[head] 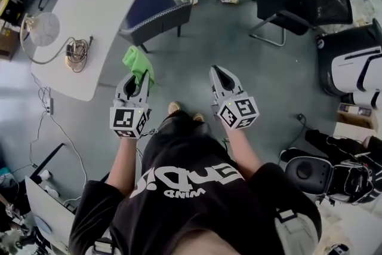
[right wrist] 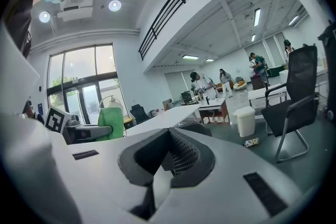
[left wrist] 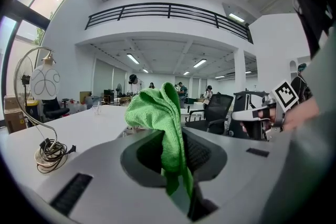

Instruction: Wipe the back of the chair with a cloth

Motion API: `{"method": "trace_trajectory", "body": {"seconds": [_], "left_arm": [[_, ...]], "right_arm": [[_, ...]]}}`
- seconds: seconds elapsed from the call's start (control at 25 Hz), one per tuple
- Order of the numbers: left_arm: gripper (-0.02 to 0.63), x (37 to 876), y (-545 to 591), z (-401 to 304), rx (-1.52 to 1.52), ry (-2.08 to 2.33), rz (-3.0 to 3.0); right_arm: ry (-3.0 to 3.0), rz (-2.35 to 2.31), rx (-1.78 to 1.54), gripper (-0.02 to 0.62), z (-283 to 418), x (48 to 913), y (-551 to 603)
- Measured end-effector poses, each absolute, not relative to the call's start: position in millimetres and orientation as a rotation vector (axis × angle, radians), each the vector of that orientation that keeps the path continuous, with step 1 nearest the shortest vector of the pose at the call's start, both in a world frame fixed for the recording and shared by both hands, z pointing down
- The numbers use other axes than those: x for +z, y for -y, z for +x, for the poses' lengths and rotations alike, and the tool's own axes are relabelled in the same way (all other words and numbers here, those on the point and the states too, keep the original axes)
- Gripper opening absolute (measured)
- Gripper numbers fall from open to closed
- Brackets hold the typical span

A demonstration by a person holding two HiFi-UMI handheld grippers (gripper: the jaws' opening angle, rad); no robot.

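The left gripper [left wrist: 173, 165] has its jaws clamped on a green cloth [left wrist: 157, 110], which bunches up above the tips and hangs down between them. The right gripper [right wrist: 167, 157] has its jaws pressed together with nothing in them. Beyond the left tips, well apart from the cloth, a blue chair [head: 156, 12] stands by the white table [head: 101, 3]. This is probably the chair meant, though black chairs [head: 280, 0] stand ahead of the right tips. Cloth in hand; no wiping has begun, as neither gripper touches a chair back.
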State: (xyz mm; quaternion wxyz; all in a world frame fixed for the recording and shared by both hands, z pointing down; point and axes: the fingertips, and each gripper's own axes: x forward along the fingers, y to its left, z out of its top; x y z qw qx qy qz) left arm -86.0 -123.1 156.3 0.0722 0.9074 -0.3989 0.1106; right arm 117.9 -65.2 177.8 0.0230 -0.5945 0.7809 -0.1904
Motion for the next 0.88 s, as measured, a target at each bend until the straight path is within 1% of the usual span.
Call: {"method": "trace_trajectory", "body": {"seconds": [0.24, 0.48, 0.88], "left_arm": [[0.064, 179, 160, -80, 0.307, 1.200, 2.727], [0.064, 221, 180, -77, 0.263, 1.233, 2.700], [0.064, 311, 225, -72, 0.192, 1.301, 2.727]], "right_arm": [[-2.442, -1.813, -0.589, -0.003, 113, 201, 100], [-2.480, -1.758, -0.579, -0.003, 113, 236, 122], [-2.547, -1.643, -0.470, -0.003, 112, 331, 168]]}}
